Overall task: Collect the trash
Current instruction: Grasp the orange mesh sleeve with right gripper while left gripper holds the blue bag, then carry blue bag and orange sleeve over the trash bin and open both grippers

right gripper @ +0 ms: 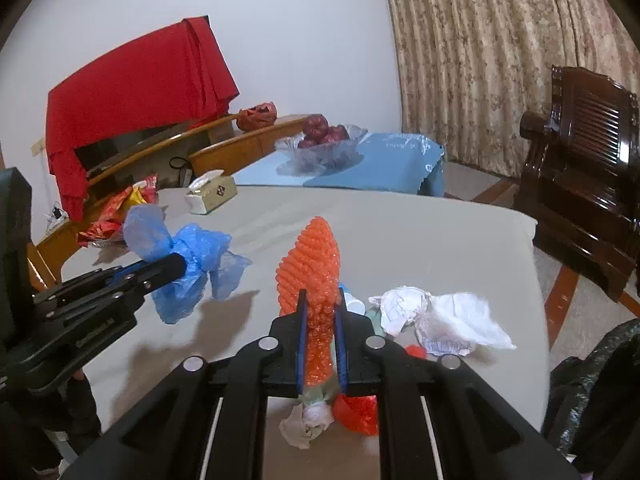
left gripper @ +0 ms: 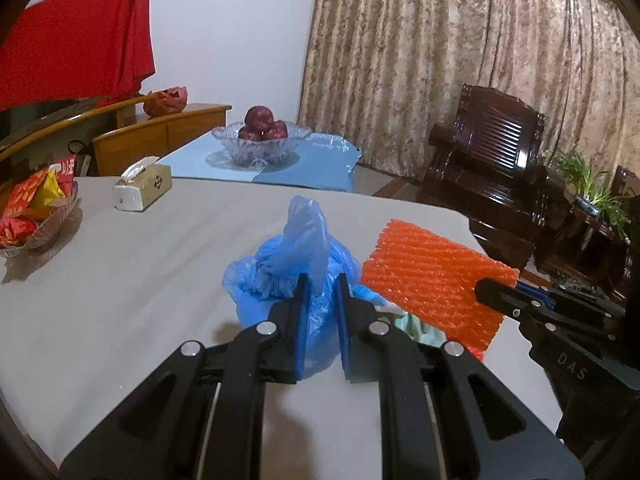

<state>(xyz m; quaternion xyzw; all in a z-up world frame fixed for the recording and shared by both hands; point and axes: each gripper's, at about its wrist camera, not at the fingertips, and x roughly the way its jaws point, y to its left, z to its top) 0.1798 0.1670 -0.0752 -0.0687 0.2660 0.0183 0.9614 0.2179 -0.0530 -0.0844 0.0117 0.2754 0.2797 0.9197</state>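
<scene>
My left gripper [left gripper: 322,288] is shut on a crumpled blue plastic bag [left gripper: 292,264], held a little above the grey table [left gripper: 140,280]. From the right wrist view the same bag [right gripper: 192,264] hangs off the left gripper [right gripper: 180,266]. My right gripper [right gripper: 320,300] is shut on an orange foam net sleeve [right gripper: 314,268], lifted off the table; in the left wrist view the sleeve [left gripper: 432,280] hangs from the right gripper [left gripper: 486,288]. Crumpled white paper [right gripper: 436,316], a red scrap [right gripper: 358,412] and a small white wad [right gripper: 306,424] lie on the table below.
A tissue box [left gripper: 142,188], a glass dish of red snack packets [left gripper: 32,212] and a glass bowl of red fruit [left gripper: 262,138] stand further back. A dark wooden armchair [left gripper: 492,160] is beyond the table's right edge. A black bag [right gripper: 592,392] sits at the right.
</scene>
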